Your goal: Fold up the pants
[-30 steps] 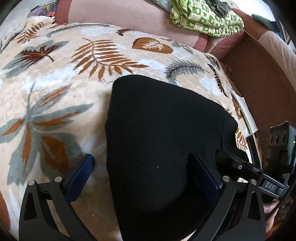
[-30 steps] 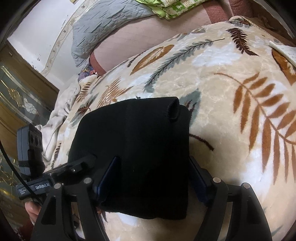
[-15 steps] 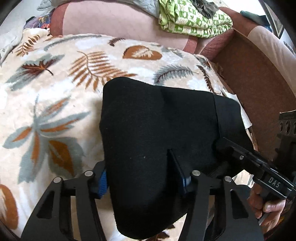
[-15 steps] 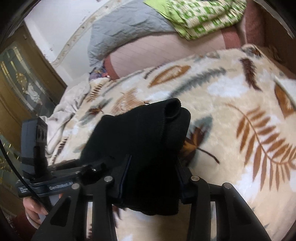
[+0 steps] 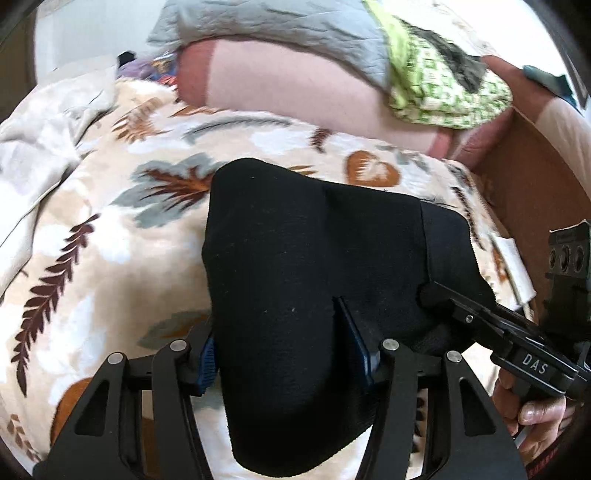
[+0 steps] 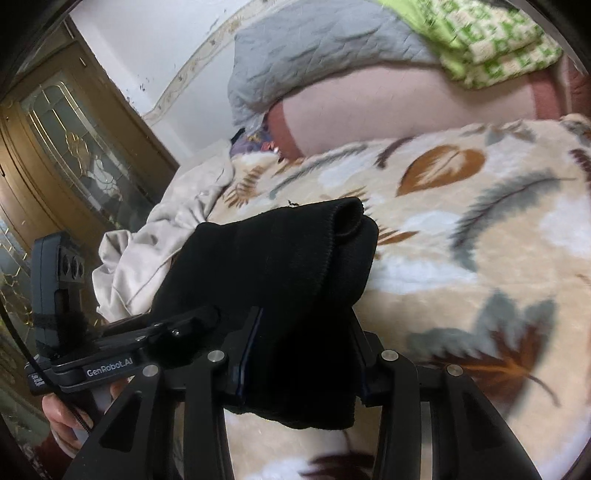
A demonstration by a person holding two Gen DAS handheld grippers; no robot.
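The folded black pants (image 5: 314, 258) hang as a thick bundle a little above the leaf-patterned blanket (image 5: 110, 258). My left gripper (image 5: 280, 332) is shut on the bundle's near left end, and its blue pads press into the cloth. In the right wrist view, my right gripper (image 6: 303, 332) is shut on the near right end of the pants (image 6: 280, 258), whose rolled hem faces away. Each gripper shows in the other's view: the right gripper (image 5: 480, 317) at the pants' right edge, the left gripper (image 6: 177, 325) at their left edge. A hand holds each handle.
A grey quilted pillow (image 5: 277, 22) and a green patterned folded cloth (image 5: 443, 92) lie on a pink bolster (image 5: 295, 85) at the far side. A crumpled beige cloth (image 6: 177, 229) lies at the blanket's left edge. A wooden glazed door (image 6: 74, 147) stands left, a brown panel (image 5: 535, 192) right.
Both grippers have shut on the ends of the pants and lifted the bundle off the blanket. Both views have tilted up and now show more of the pillow and the door.
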